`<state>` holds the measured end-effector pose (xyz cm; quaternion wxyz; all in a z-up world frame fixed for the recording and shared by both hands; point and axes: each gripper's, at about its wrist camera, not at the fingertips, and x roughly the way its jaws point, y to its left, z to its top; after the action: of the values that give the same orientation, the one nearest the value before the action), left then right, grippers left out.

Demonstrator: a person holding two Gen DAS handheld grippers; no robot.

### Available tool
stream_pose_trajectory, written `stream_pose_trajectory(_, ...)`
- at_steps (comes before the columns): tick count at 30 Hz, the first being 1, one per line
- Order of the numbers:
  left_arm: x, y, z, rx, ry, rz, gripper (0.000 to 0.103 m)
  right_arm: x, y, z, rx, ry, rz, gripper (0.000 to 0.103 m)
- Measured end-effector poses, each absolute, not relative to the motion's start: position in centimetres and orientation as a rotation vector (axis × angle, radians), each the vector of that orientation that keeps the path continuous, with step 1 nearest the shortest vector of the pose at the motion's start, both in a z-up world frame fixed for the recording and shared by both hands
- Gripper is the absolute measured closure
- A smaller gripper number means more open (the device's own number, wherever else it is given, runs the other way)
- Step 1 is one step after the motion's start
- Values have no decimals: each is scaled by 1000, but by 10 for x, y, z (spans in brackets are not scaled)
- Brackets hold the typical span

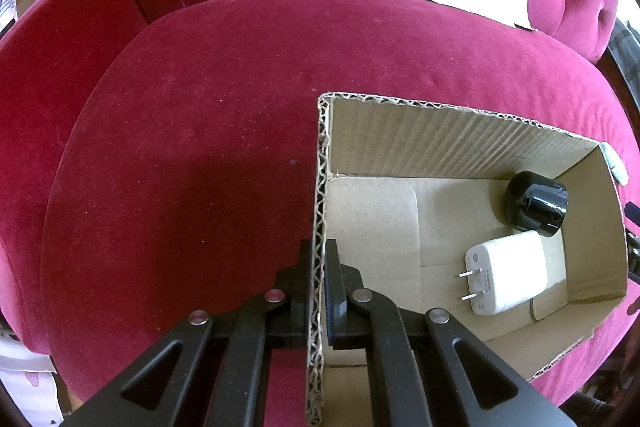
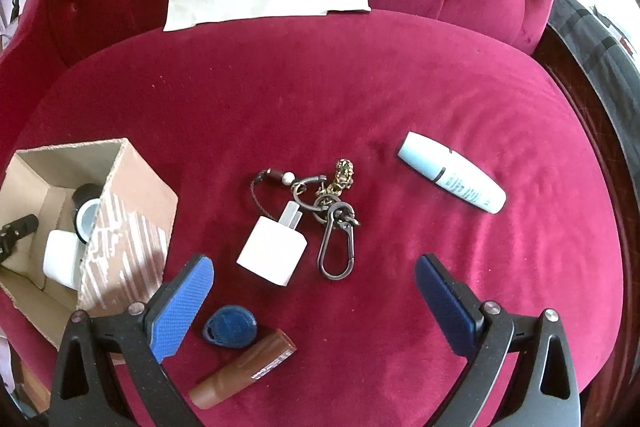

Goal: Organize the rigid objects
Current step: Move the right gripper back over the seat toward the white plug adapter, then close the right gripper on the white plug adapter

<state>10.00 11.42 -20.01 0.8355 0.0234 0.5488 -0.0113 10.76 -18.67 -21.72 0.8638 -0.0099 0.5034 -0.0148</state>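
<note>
Left gripper (image 1: 318,279) pinching cardboard box (image 1: 460,135) wall, right gripper (image 2: 314,291) spread wide – above small white charger (image 2: 272,255), keyring (image 2: 332,211)

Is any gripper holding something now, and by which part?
The left gripper is shut on the cardboard box, pinching its side wall at the rim. The right gripper is open and holds nothing.

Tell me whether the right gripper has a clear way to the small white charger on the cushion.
Probably yes. The right gripper is open above the white charger, nothing covering it. The key ring lies close beside its prongs and might get nudged.
</note>
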Motion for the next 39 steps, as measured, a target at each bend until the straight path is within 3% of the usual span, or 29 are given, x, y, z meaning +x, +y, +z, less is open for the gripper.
stream_pose_trajectory(9, 101, 113, -200, 51, 1162, -22, 99, 115, -183, -218, -25, 1050, -25, 7)
stream_pose_trajectory(13, 101, 112, -200, 49, 1162, -22, 99, 117, -179, -220, -30, 1056, -16, 26)
stream_pose_trajectory(20, 101, 112, -200, 49, 1162, -22, 99, 118, -172, -221, -31, 1046, 17, 45)
stream_pose_trajectory(23, 101, 112, -200, 50, 1162, -21, 99, 119, -169, -222, -16, 1053, 42, 66)
stream_pose_trajectory(39, 101, 112, -200, 52, 1161, -21, 98, 112, -175, -202, -2, 1012, 33, 66)
